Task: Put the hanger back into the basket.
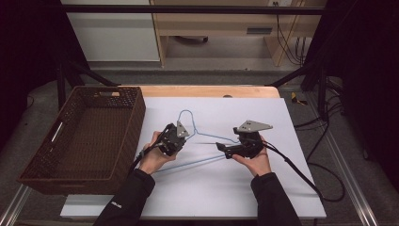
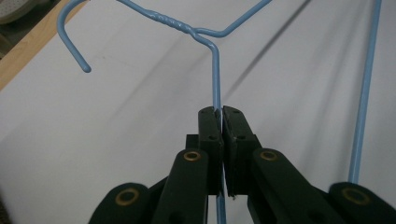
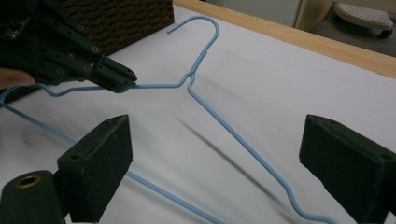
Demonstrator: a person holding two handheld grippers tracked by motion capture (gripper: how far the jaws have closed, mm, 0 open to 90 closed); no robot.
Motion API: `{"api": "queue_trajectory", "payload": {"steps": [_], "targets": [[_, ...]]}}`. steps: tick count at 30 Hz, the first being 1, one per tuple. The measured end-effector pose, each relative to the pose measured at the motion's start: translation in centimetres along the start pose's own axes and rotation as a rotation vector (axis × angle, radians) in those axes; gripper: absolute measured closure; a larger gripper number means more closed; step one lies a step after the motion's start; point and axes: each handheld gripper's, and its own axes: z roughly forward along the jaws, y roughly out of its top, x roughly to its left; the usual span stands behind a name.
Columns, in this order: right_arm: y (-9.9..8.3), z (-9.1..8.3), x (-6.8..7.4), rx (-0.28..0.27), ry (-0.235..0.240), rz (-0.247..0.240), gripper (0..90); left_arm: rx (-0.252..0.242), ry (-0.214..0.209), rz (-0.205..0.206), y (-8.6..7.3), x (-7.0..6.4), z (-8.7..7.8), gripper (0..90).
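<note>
A blue wire hanger [image 1: 211,137] is in the middle of the white sheet, its hook toward the far edge. My left gripper [image 1: 178,137] is shut on the hanger's shoulder wire just below the twisted neck; in the left gripper view the jaws [image 2: 220,112] pinch the wire [image 2: 216,74]. Shadows under the wire show it raised slightly off the sheet. My right gripper [image 1: 223,150] is open and points left at the hanger. In the right gripper view its gripper [image 3: 219,168] straddles the other shoulder wire [image 3: 224,124] without touching it, and the left gripper [image 3: 116,80] shows at upper left.
A dark wicker basket [image 1: 136,113] stands at the table's left, close to the left hand, its corner also in the right gripper view [image 3: 116,18]. The white sheet [image 1: 226,197] covers the table, with a wooden edge [image 1: 207,91] at the far side. Cables trail off to the right.
</note>
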Motion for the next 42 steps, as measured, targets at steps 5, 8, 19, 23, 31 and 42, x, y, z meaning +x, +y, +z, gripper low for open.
{"api": "queue_trajectory", "payload": {"steps": [5,8,19,23,31,42], "targets": [[0.8,1.7,0.3,-0.006,-0.002,0.033,13.3,-0.009,0.009,0.005,0.1,-0.3,-0.3,87.3],[1.2,2.3,0.4,-0.006,0.000,0.043,13.9,-0.012,0.014,0.005,0.1,-0.5,-0.6,87.3],[2.3,4.9,0.8,-0.004,-0.005,0.090,18.8,-0.013,0.026,0.006,0.0,-1.4,-0.9,87.3],[2.5,5.8,0.9,0.000,-0.010,0.113,22.5,-0.005,0.029,0.009,-0.1,-1.8,-0.9,87.3],[3.0,7.3,1.1,0.017,0.008,0.117,28.0,-0.012,0.023,0.001,-0.3,-2.2,-0.8,87.3],[3.3,9.6,1.7,0.054,0.016,0.145,41.4,-0.007,0.027,0.004,-0.4,-2.5,-0.8,87.3]]}}
